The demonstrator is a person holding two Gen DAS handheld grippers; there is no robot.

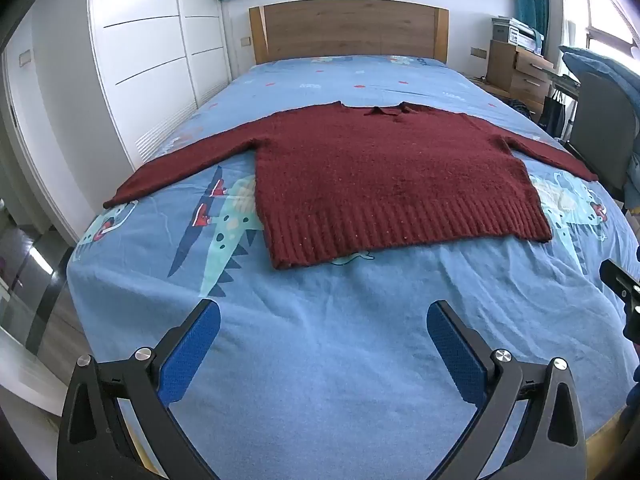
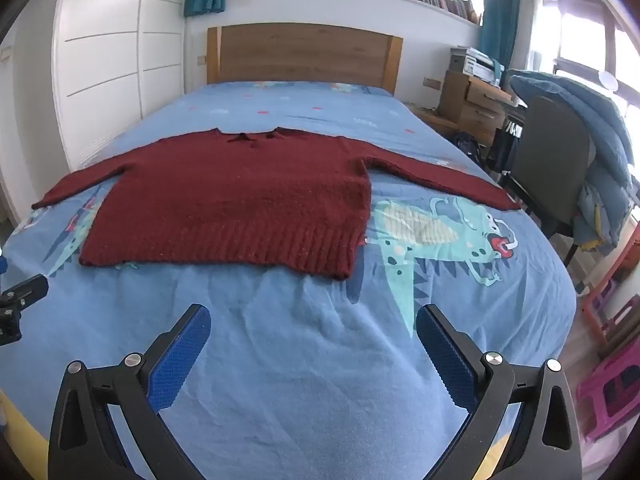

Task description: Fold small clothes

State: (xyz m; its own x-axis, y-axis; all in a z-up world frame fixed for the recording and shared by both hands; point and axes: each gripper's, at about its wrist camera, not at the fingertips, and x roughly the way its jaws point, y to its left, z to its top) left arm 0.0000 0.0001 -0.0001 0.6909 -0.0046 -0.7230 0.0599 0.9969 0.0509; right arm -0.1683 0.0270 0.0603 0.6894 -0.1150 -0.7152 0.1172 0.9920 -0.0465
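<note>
The red sweater (image 1: 384, 176) lay flat, sleeves spread, across the middle of the frame on the blue bed (image 1: 320, 360), while the left gripper (image 1: 323, 312) and right gripper (image 2: 313, 316) hovered below it, both wide apart and holding nothing.

Left gripper (image 1: 323, 312), right gripper (image 2: 313, 316): both spread wide, apparently empty.

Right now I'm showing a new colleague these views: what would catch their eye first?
The dark red sweater lies flat with sleeves spread across the middle of the blue dinosaur-print bedsheet. Both the left gripper and right gripper hover open over the bed's near end, short of the hem. A wooden headboard stands behind.
</note>
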